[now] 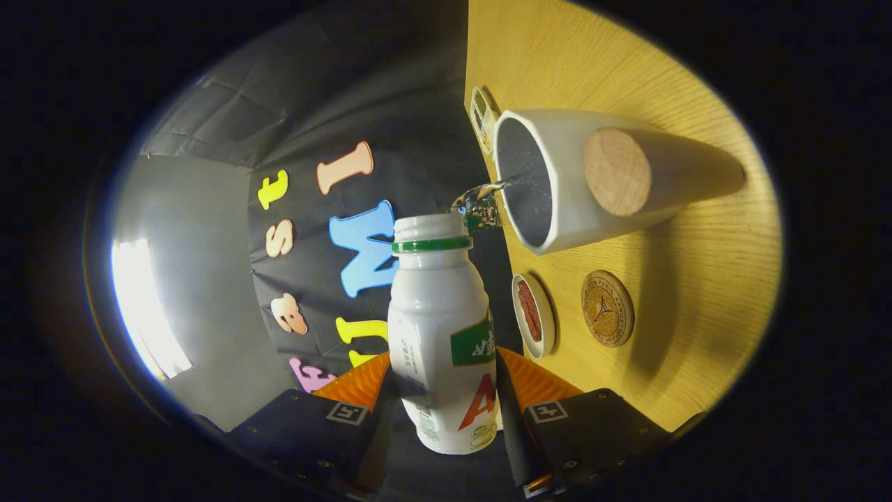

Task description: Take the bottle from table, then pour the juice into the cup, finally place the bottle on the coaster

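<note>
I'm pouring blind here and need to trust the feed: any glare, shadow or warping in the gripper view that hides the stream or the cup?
Gripper view: strong fisheye bending and rolled sideways; bright glare patch on the booth wall, away from the work; bottle between the fingers is sharp; stream into the cup is thin, slightly blurred; cup shadow lies over the table near the coaster.

A wooden table [697,293] with pale yellow grain fills the 3 o'clock side, its top seen turned on edge. Creased black cloth [334,104] hangs from 12 towards 7 o'clock. At 9 o'clock, a grey wall [202,209] carries a bright glare [143,307]
</note>
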`<state>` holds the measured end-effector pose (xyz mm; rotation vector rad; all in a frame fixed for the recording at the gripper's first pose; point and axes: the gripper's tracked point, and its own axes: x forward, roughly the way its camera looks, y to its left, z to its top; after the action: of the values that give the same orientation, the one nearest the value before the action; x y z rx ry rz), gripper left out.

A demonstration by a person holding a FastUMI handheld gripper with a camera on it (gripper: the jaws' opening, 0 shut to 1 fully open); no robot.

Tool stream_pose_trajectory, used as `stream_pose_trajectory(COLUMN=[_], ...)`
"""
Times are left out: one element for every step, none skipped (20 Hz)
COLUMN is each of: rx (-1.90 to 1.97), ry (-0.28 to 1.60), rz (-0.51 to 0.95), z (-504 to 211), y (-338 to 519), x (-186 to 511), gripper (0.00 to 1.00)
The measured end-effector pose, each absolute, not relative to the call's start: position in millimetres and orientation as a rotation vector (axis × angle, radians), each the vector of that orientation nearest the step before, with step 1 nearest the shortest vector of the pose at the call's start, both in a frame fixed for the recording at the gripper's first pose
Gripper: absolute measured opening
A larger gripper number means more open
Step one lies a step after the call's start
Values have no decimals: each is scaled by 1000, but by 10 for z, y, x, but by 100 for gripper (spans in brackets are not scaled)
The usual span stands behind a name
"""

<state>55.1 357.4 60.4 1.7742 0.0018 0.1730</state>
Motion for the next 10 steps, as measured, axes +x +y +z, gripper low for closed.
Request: stream_pose_trajectory(rx=[1779,1784,1789,1794,1800,1804,1806,1807,1809,1814], ry=[1,-2,-2,-6,-7,-7,-7,-6,-6,-6], rz=[174,175,176,178,180,181,182,182,182,183], z=[619,626,649,653,659,664,684,676,676,681], y=[3586,3586,3595,3596,3597,3597,3616,3620,3618,3617], x=[533,522,541,538,529,530,536,539,524,526], gripper=[68,68,68,68,68,68,68,68,68,68])
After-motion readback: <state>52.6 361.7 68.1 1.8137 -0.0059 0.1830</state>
